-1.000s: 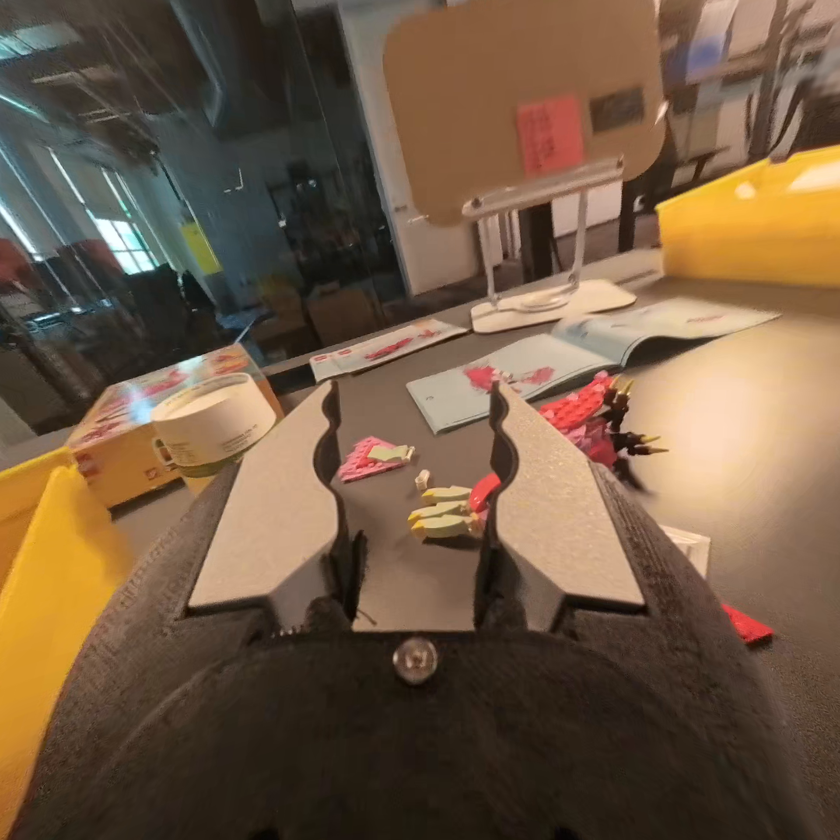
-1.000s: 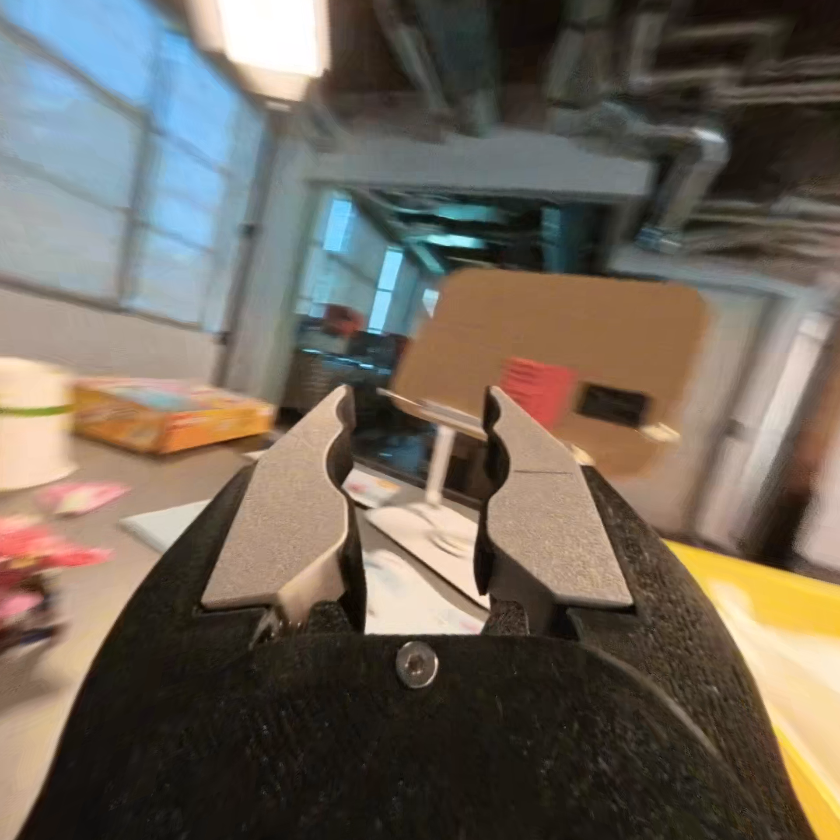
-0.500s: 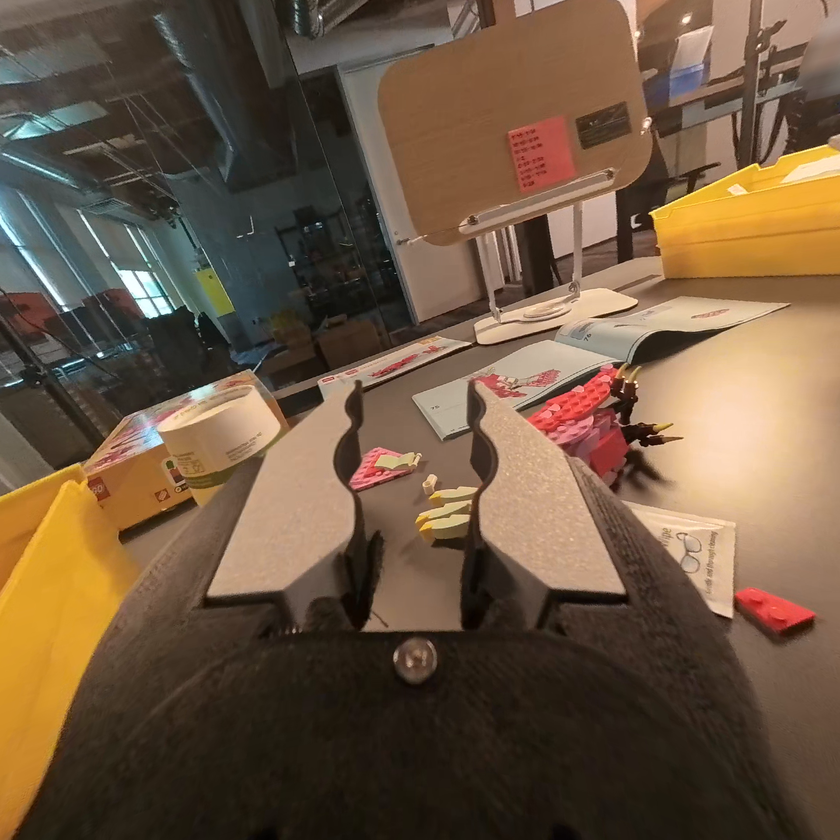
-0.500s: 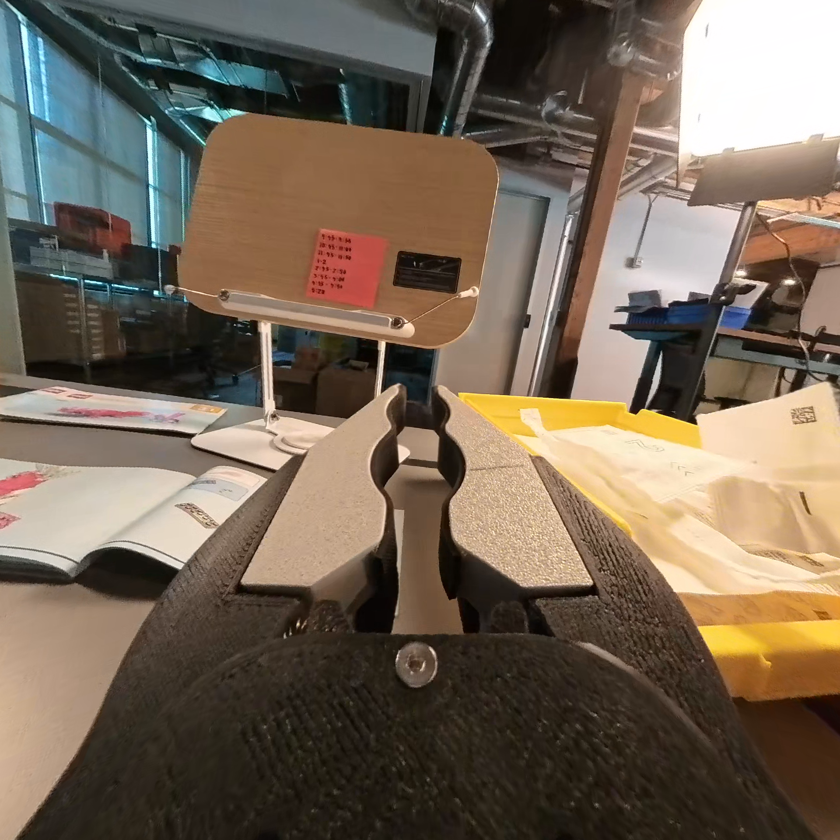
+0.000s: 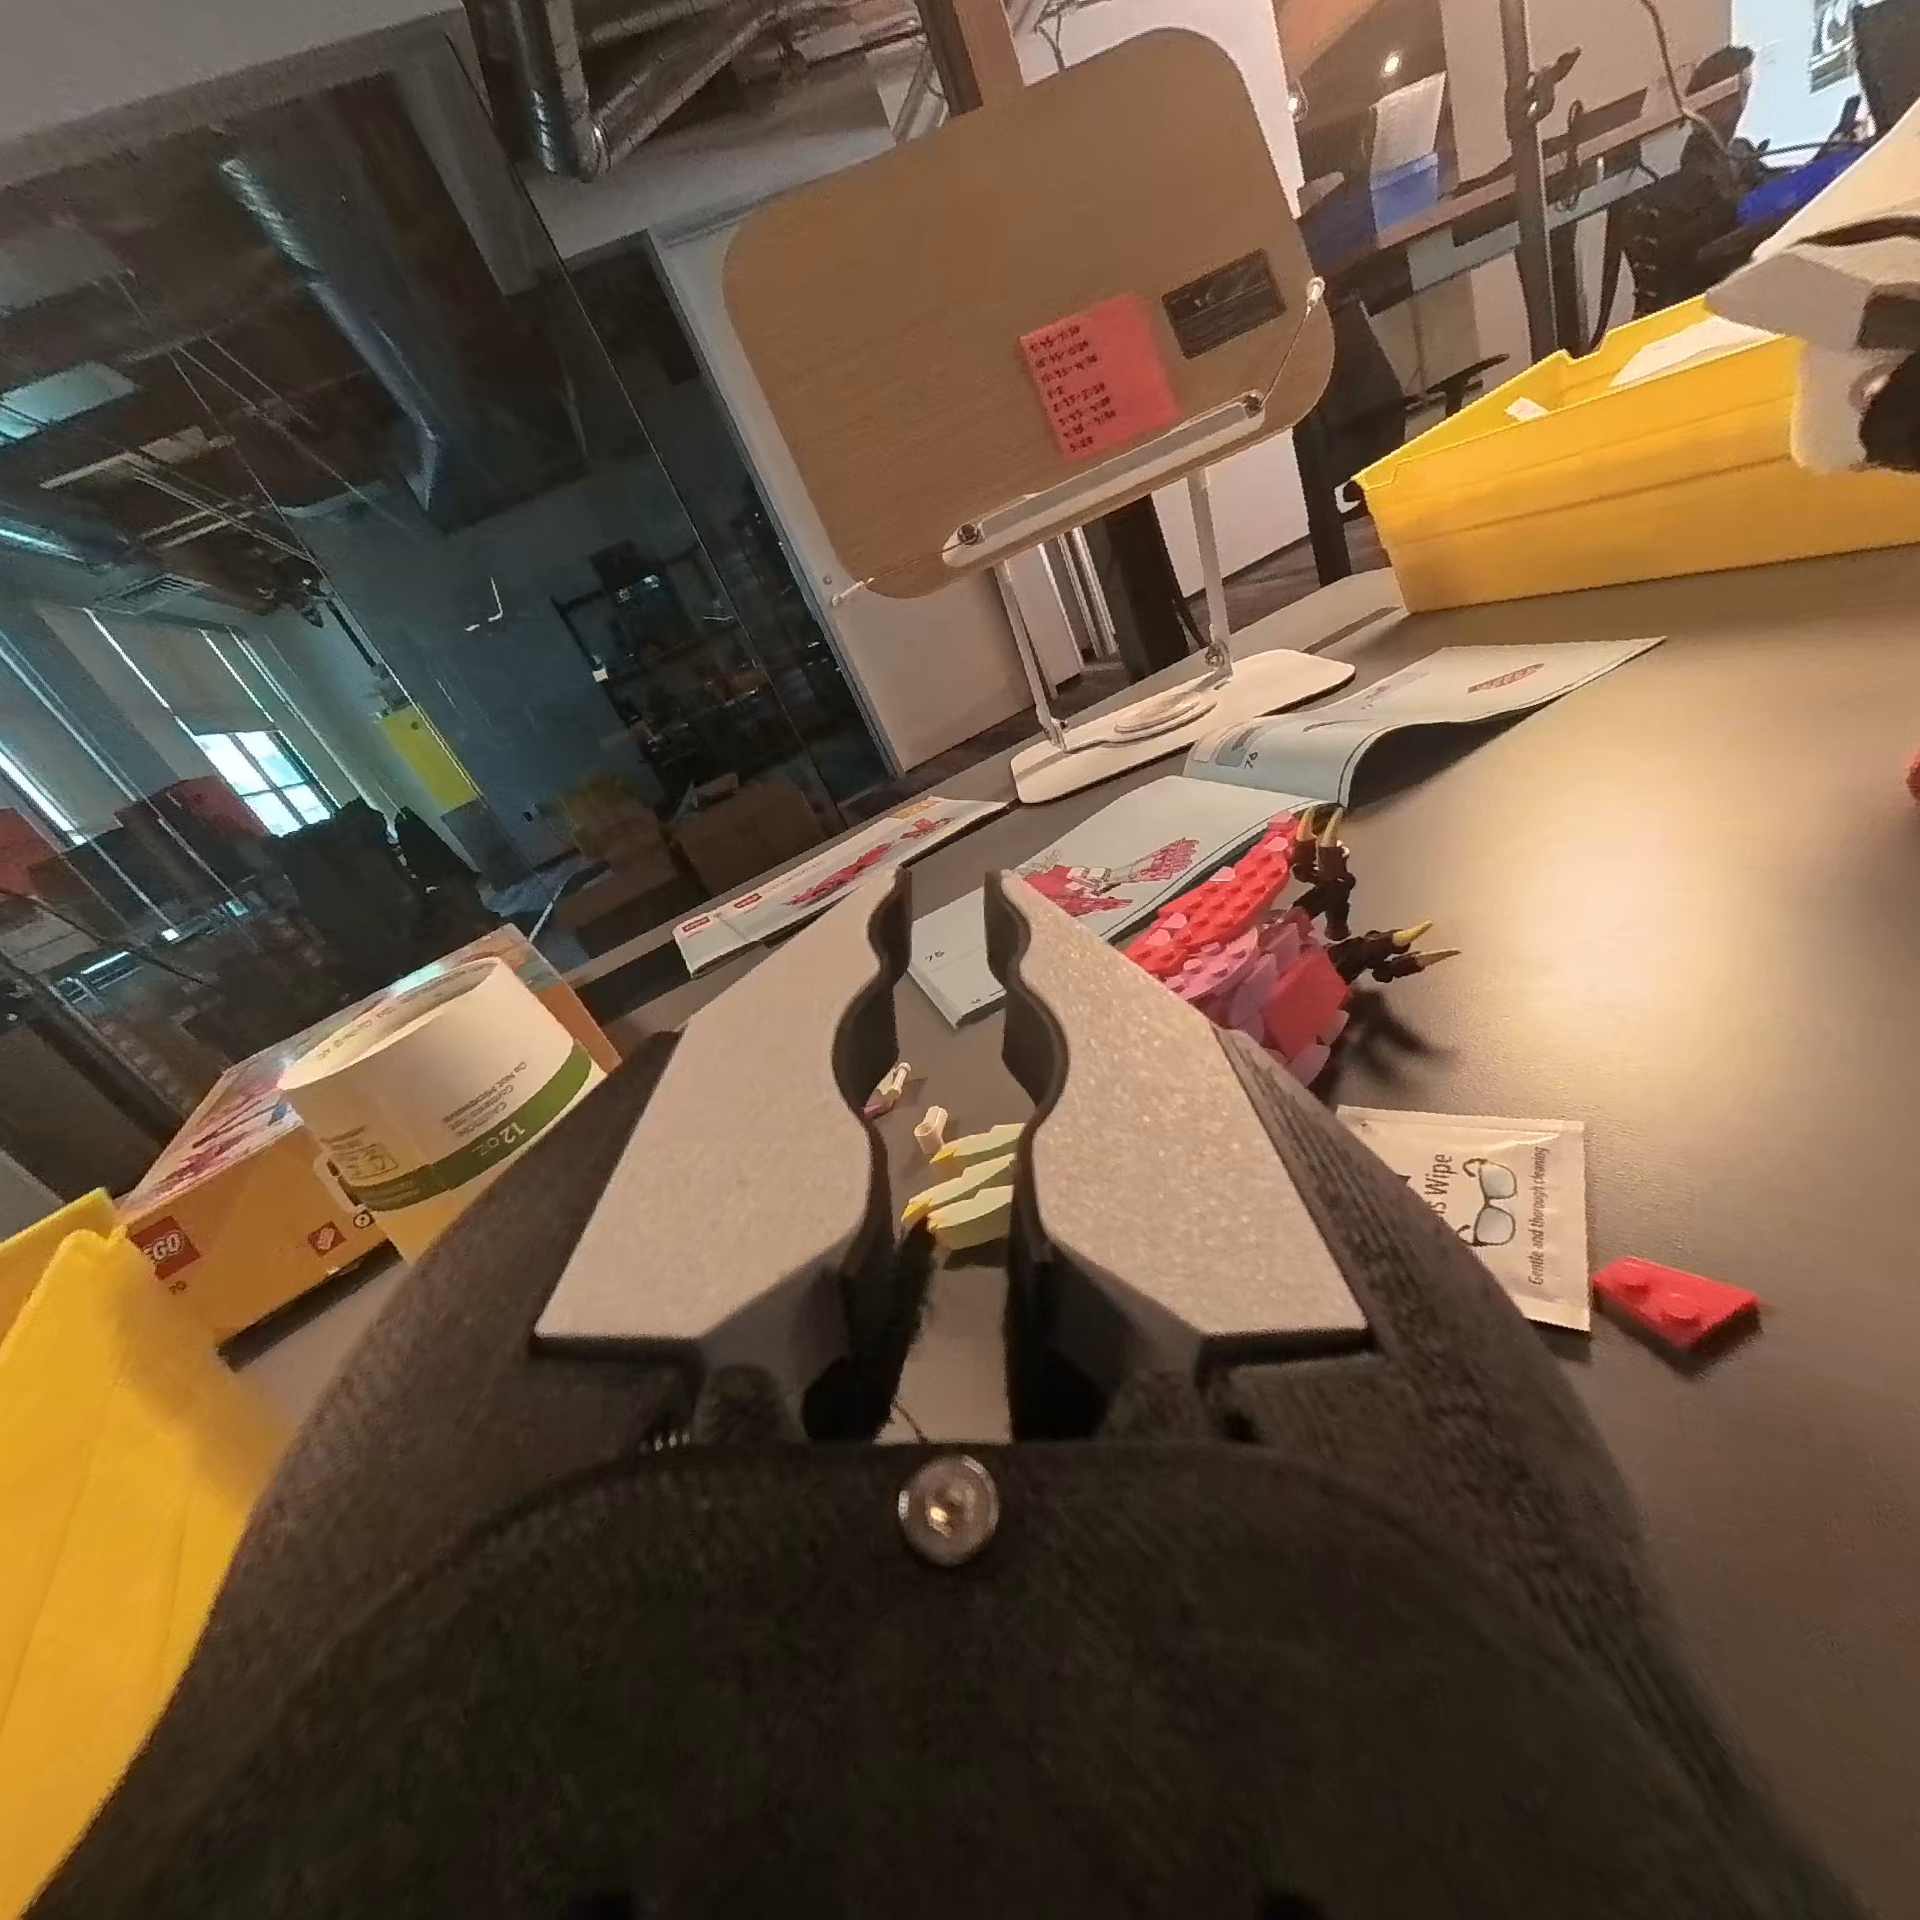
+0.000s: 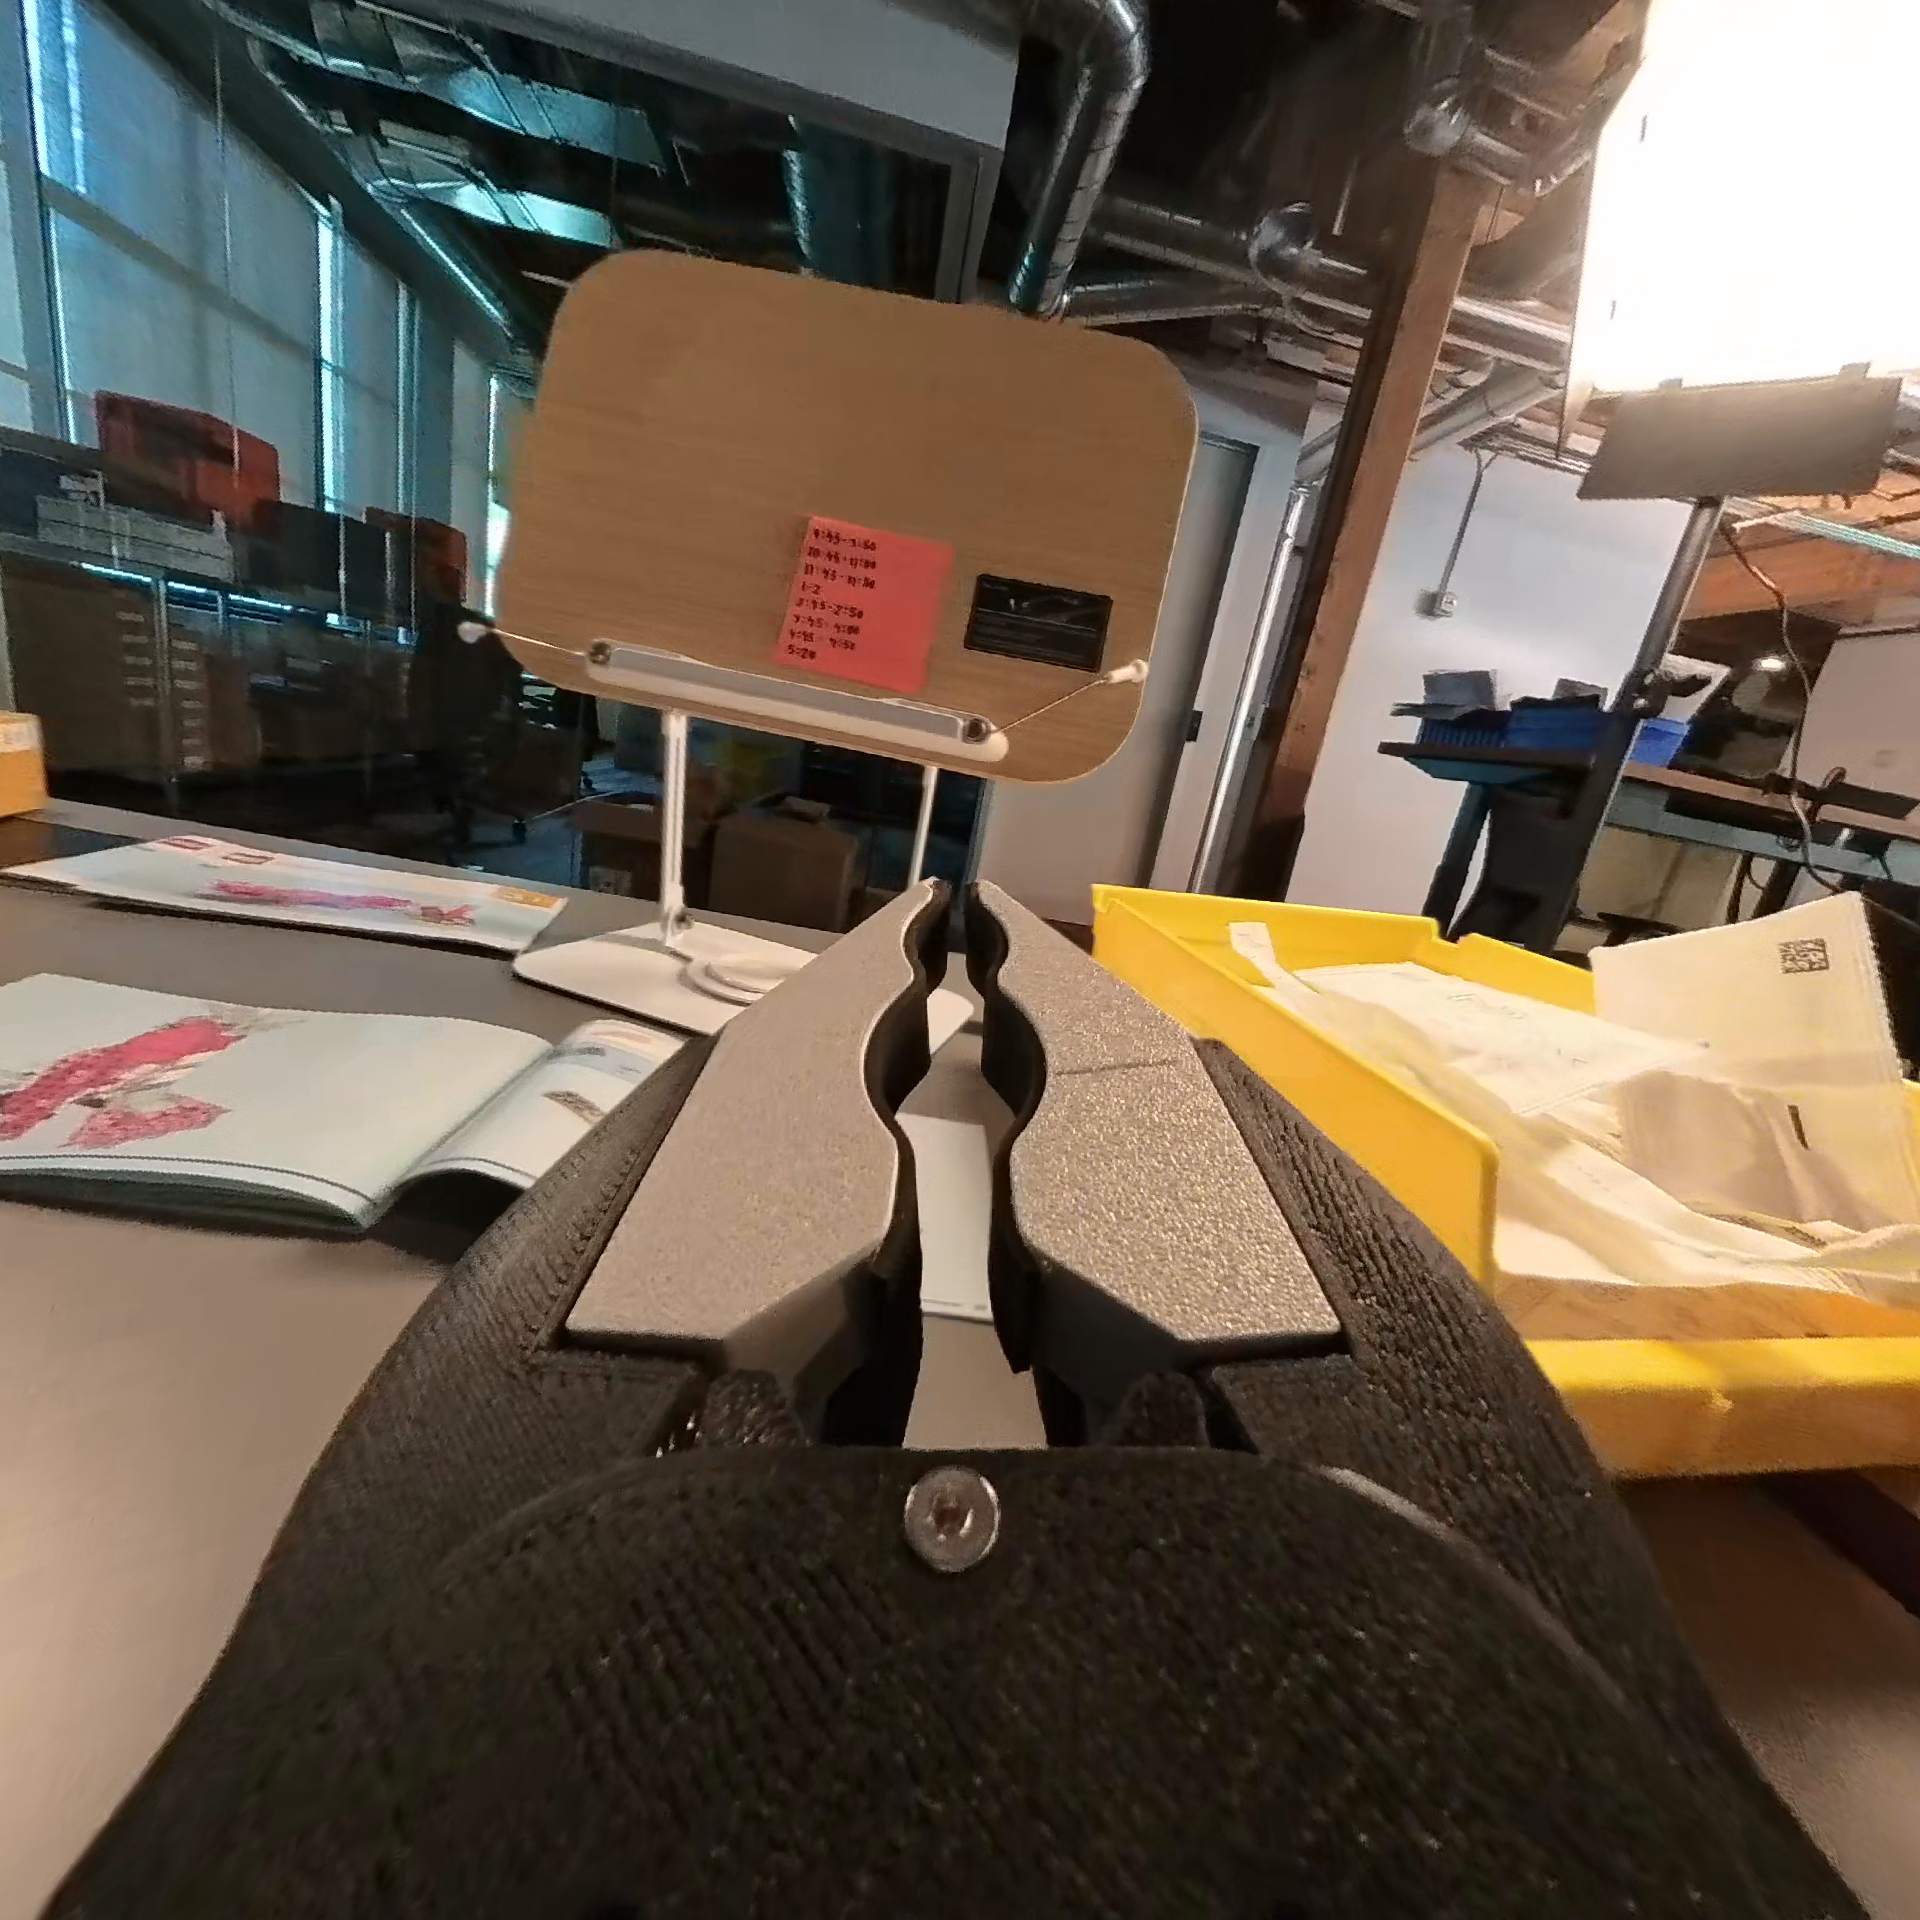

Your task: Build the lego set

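Left hand-held gripper point(image 5: 943, 902), narrowly spread and empty, hovers above pale-green bricks point(image 5: 971, 1179) on the tabletop point(image 5: 1621, 935), left of the red-pink brick model point(image 5: 1262, 961). Right hand-held gripper point(image 6: 956, 900), pressed nearly together on nothing, points between open booklet point(image 6: 260, 1081) and yellow bin point(image 6: 1382, 1091).

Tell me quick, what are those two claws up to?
Left gripper slightly open, holding nothing, above pale green bricks. Right gripper nearly shut, holding nothing, beside yellow tray. Nothing blocks either.
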The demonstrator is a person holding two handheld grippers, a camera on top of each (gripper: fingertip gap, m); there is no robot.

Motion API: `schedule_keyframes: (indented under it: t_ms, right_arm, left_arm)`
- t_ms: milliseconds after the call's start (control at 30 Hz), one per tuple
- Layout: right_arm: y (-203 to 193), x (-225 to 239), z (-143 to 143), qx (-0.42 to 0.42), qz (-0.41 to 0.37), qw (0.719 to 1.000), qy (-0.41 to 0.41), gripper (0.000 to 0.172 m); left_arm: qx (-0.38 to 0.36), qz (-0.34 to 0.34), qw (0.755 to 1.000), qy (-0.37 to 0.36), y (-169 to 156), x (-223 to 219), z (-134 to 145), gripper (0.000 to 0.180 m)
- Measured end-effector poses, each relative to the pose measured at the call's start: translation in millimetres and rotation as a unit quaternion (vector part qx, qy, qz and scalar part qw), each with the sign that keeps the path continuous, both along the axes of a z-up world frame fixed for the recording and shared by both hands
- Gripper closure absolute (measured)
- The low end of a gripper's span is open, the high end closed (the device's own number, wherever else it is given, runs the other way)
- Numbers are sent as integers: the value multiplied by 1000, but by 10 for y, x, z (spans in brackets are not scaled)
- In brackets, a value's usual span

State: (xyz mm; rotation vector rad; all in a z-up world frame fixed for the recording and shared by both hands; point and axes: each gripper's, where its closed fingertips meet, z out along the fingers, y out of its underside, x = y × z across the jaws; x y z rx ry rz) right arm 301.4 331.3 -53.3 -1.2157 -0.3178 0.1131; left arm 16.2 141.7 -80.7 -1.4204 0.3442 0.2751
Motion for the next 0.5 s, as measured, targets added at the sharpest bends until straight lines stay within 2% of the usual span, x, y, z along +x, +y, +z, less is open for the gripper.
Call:
schedule_keyframes:
  t_ms: [233,500]
  right_arm:
    - [-122,27,4,-6,-19,1000,24,172]
    - [17,285,-52,-28,-55,996,68,172]
  left_arm:
    - [12,-5,1000,-19,-37,-20,42,171]
    - [21,-15,999,-35,-55,-18,76,172]
